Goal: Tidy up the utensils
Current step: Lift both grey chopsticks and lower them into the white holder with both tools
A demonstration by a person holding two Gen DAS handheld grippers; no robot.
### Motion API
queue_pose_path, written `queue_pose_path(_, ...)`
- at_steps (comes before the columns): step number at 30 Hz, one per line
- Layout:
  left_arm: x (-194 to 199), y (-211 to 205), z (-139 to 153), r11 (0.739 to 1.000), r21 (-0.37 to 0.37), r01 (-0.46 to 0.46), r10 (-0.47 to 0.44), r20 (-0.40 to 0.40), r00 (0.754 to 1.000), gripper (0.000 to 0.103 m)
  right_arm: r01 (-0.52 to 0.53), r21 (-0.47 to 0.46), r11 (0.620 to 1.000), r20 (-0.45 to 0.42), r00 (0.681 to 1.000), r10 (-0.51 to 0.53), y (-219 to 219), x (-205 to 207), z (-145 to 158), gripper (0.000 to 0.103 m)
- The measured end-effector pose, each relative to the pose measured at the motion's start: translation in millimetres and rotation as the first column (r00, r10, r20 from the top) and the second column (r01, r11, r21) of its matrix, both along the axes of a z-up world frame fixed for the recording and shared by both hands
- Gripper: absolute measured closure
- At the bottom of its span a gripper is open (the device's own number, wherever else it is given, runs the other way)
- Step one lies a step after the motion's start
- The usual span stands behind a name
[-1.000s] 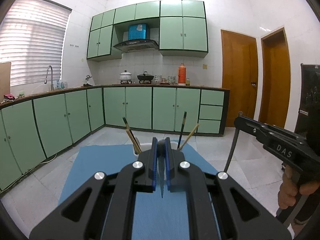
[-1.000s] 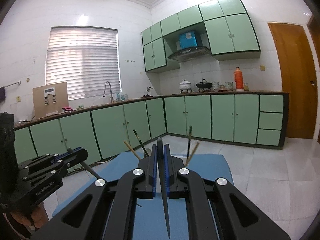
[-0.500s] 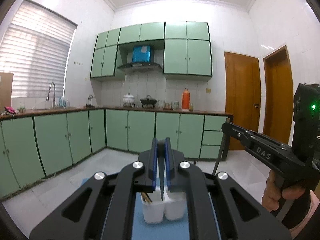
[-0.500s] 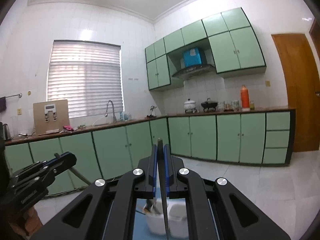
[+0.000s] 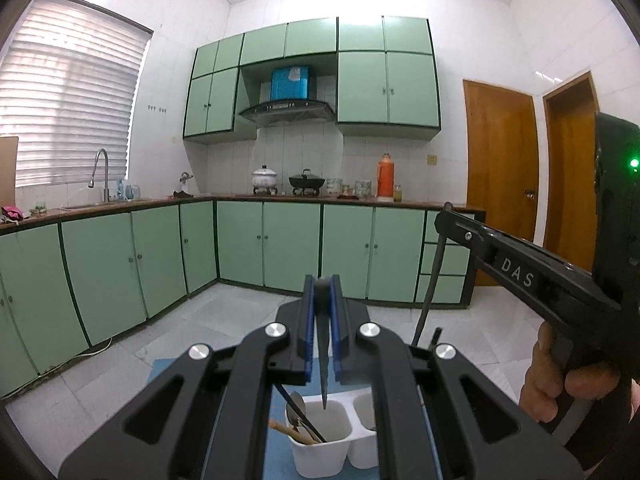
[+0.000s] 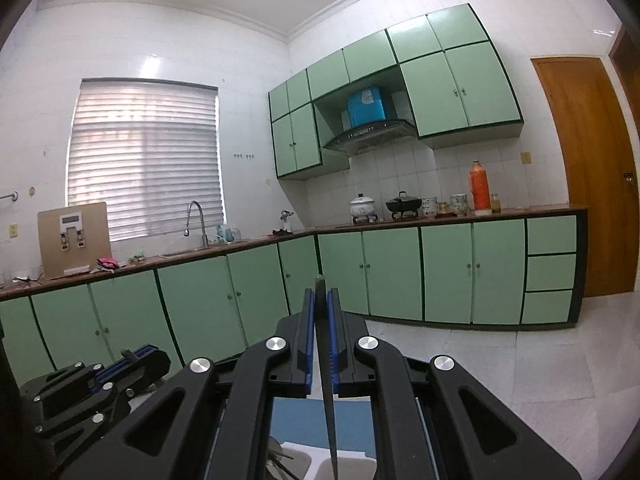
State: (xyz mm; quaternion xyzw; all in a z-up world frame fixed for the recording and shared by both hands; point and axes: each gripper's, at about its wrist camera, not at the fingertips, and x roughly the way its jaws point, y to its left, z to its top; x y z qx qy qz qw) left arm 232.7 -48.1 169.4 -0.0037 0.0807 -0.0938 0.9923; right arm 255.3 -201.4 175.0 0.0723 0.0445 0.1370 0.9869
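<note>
In the left wrist view, the left tongs [image 5: 322, 320] are seen clamped on a dark chopstick [image 5: 324, 376], whose long axis runs along the fingers and whose tapered tip hangs down toward the camera, just above a white two-cup holder [image 5: 340, 452]. Spoons and chopsticks [image 5: 300, 420] are shown only here, leaning in the holder's left cup, with a blue mat [image 5: 276, 456] beneath it. To the right, the right tongs [image 5: 444, 216] are seen from the side, held by a hand [image 5: 560, 384], with a second dark chopstick [image 5: 428, 288] hanging steeply downward from them.

In the right wrist view, the right tongs [image 6: 322, 320] are closed on that chopstick [image 6: 330, 400], its point directed down and back over the holder's rim [image 6: 304, 460]. The left tongs [image 6: 132, 356] appear at lower left. Only here is a brown board [image 6: 74, 238] shown on the far surface [image 6: 240, 244] by the window.
</note>
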Motion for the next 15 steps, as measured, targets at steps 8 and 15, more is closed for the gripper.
queue_pose_path(8,32.0,0.8,-27.0,1.000,0.002,0.009,-0.009,-0.067,0.998,0.097,0.004,-0.003,1.000,-0.043,0.999,-0.004,5.2,26.7,-34.0,0.097)
queue_pose_path(15,48.8,4.2,-46.0,1.000,0.006,0.014,-0.013,-0.113,0.993,0.097,0.007,-0.004,1.000,-0.076,0.997,-0.007,5.9,34.6,-59.6,0.097)
